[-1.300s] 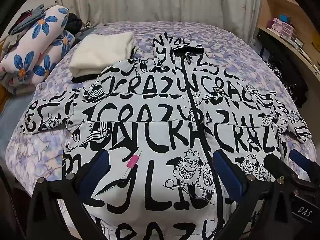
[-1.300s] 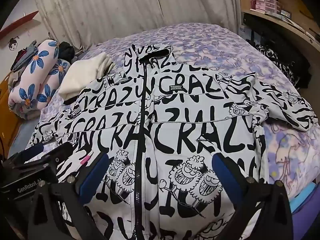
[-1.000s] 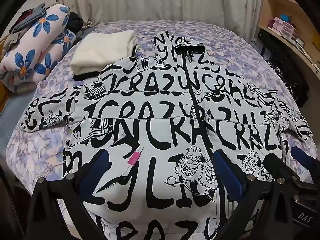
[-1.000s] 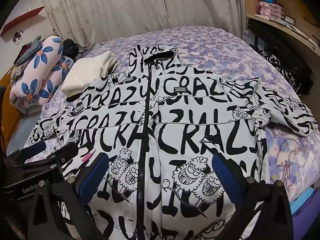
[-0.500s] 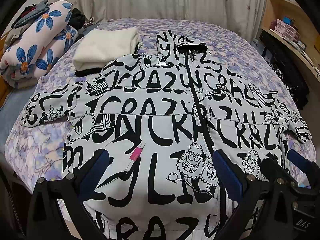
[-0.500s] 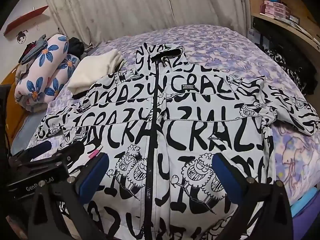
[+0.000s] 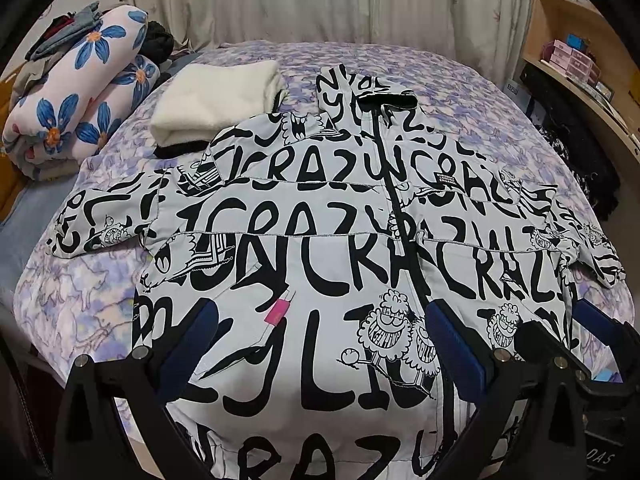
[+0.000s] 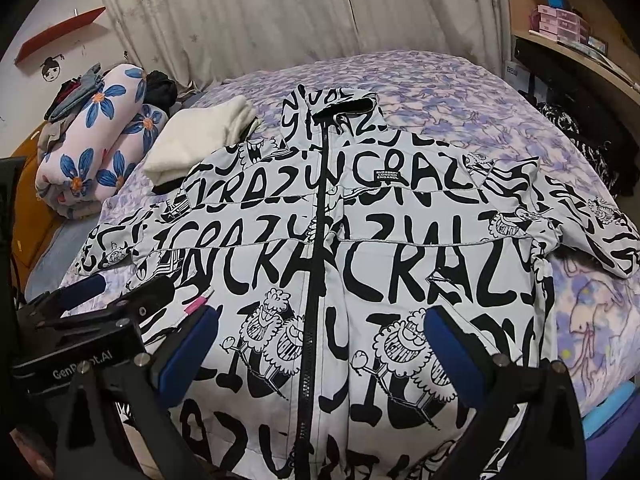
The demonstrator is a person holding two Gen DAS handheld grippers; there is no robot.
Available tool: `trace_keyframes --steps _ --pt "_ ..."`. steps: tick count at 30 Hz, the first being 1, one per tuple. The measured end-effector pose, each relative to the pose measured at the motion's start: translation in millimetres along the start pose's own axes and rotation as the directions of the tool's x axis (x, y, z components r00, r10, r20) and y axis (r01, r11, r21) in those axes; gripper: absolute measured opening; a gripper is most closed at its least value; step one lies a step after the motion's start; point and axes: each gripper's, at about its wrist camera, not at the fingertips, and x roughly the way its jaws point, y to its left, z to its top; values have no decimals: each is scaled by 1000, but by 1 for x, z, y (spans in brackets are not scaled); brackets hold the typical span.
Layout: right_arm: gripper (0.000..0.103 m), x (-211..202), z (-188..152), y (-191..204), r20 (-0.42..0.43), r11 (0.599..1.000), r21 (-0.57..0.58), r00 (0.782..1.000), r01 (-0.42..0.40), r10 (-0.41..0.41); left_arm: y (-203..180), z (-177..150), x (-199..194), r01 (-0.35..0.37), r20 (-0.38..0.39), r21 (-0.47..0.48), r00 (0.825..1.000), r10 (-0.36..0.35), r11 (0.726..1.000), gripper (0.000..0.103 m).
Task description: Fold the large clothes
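Note:
A large white jacket (image 7: 320,248) (image 8: 400,248) printed with black "CRAZY" lettering and cartoon figures lies face up on the bed, zipped, collar away from me and both sleeves spread outward. A pink tag (image 7: 279,310) sits on its left front. My left gripper (image 7: 320,344) hovers open above the lower left front, nothing between its blue pads. Over the lower front, astride the zip, my right gripper (image 8: 316,344) is open too and holds nothing. Each gripper shows at the edge of the other's view.
The bed (image 7: 460,80) has a purple patterned cover. A folded cream garment (image 7: 216,104) lies beside the jacket's left shoulder. Rolled flowered bedding (image 7: 80,96) with clothes on top sits at the far left. Wooden shelves (image 7: 580,80) with boxes run along the right; curtains hang behind.
Both grippers have drawn back and risen slightly, so more of the jacket's hem shows. The jacket has not moved and both grippers stay open.

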Motion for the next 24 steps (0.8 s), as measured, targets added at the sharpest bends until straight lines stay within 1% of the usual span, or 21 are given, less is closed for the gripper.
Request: trace_keyframes --steps 17,24 --pt "103 1 7 0 7 1000 3 1000 -6 6 -1 4 0 -6 8 8 1000 6 1000 102" --pt "103 0 11 -4 20 1000 12 1000 -5 5 -6 8 -1 -24 21 44 999 23 999 102"
